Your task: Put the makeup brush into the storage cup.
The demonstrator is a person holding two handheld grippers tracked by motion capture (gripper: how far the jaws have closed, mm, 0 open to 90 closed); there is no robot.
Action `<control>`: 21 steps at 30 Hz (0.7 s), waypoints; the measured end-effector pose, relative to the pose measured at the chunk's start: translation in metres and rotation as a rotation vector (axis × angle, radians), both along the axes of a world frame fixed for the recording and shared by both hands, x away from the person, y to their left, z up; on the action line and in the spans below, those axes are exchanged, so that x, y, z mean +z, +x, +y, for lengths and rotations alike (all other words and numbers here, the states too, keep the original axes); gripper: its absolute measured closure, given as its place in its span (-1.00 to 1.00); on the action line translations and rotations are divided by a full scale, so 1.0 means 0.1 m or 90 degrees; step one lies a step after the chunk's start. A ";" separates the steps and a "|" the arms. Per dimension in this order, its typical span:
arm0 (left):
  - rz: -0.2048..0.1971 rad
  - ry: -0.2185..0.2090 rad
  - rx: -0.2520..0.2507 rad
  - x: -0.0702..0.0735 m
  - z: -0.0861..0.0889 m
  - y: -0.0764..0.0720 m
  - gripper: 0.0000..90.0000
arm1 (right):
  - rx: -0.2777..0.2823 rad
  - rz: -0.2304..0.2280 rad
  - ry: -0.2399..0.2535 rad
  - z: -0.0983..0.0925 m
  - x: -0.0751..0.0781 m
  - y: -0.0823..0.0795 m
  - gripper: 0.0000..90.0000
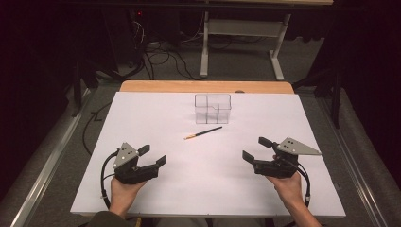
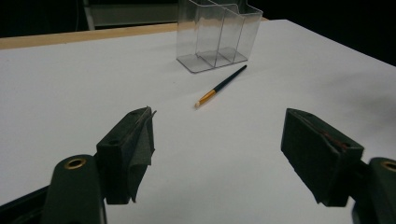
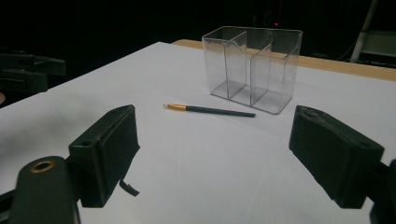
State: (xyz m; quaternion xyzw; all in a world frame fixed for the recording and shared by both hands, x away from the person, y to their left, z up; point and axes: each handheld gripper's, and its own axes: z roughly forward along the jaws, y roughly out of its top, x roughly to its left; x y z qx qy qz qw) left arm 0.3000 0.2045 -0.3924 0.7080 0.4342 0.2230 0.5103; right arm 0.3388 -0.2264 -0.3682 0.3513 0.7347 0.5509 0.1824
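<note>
Nothing is picked up yet, so this looks like the very start. A thin paintbrush lies flat on the white table, just in front of the clear divided organizer (its compartments look empty). The left gripper and right gripper rest nearer the person than the organizer, both with jaws spread wide, holding nothing. Next, I'd guess, one must reach forward and pinch the slim handle.
</note>
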 end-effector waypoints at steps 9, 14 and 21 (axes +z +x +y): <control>0.003 0.002 -0.005 0.00 -0.01 0.01 -0.42 | 0.016 -0.004 -0.005 0.09 0.01 0.04 -0.63; 0.003 0.002 -0.006 0.00 -0.01 0.00 -0.42 | 0.018 -0.001 -0.003 0.13 0.01 0.06 -0.63; 0.004 0.002 -0.007 -0.01 -0.01 0.01 -0.42 | 0.027 0.001 -0.004 0.20 0.03 0.10 -0.63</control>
